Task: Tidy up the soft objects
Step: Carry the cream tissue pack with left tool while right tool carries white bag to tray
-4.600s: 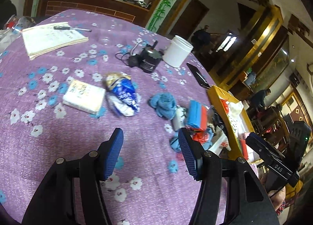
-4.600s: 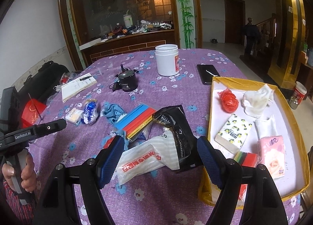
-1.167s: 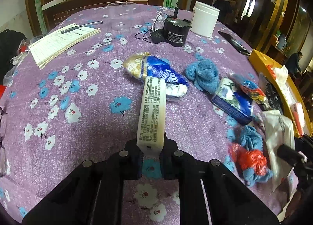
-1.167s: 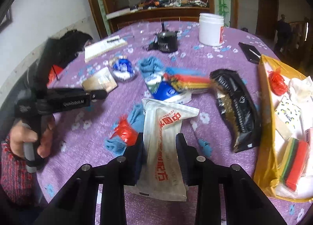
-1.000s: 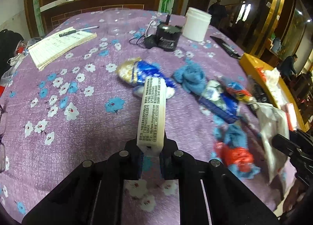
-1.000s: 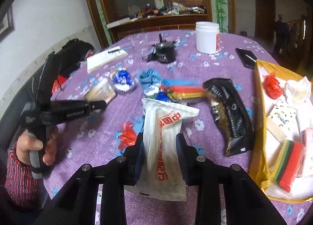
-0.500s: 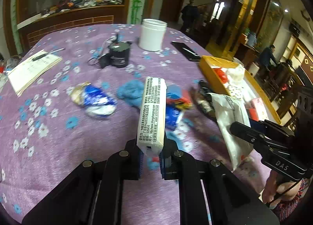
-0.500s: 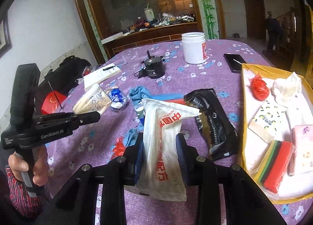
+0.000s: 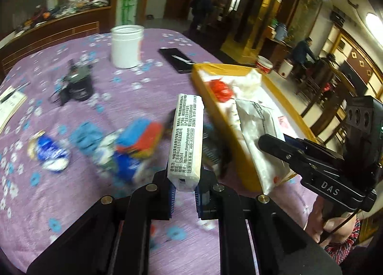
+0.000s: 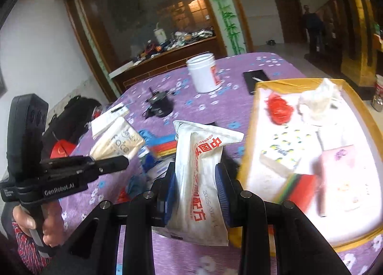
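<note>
My left gripper [image 9: 184, 193] is shut on a white tissue pack [image 9: 186, 138] with black print, held above the purple table. It also shows in the right wrist view [image 10: 117, 143]. My right gripper [image 10: 196, 196] is shut on a white plastic packet [image 10: 201, 174] with red characters, held at the left rim of the yellow tray [image 10: 249, 131]. The packet also shows in the left wrist view [image 9: 258, 136]. The tray holds a red bag [image 10: 278, 107], a white cloth [image 10: 318, 100], a spotted tissue pack [image 10: 282, 153], a pink pack [image 10: 340, 179] and a striped sponge [image 10: 296, 186].
On the flowered tablecloth [image 9: 71, 193] lie a blue cloth [image 9: 83, 134], a blue snack bag [image 9: 50, 153], coloured sponges [image 9: 141, 136], a black packet [image 9: 213, 153], a white jar [image 9: 126, 45], a black device [image 9: 79, 86] and a phone [image 9: 177, 59].
Both grippers have swung right toward the yellow tray, each still holding its item. The right gripper's packet now hangs at the tray's left rim.
</note>
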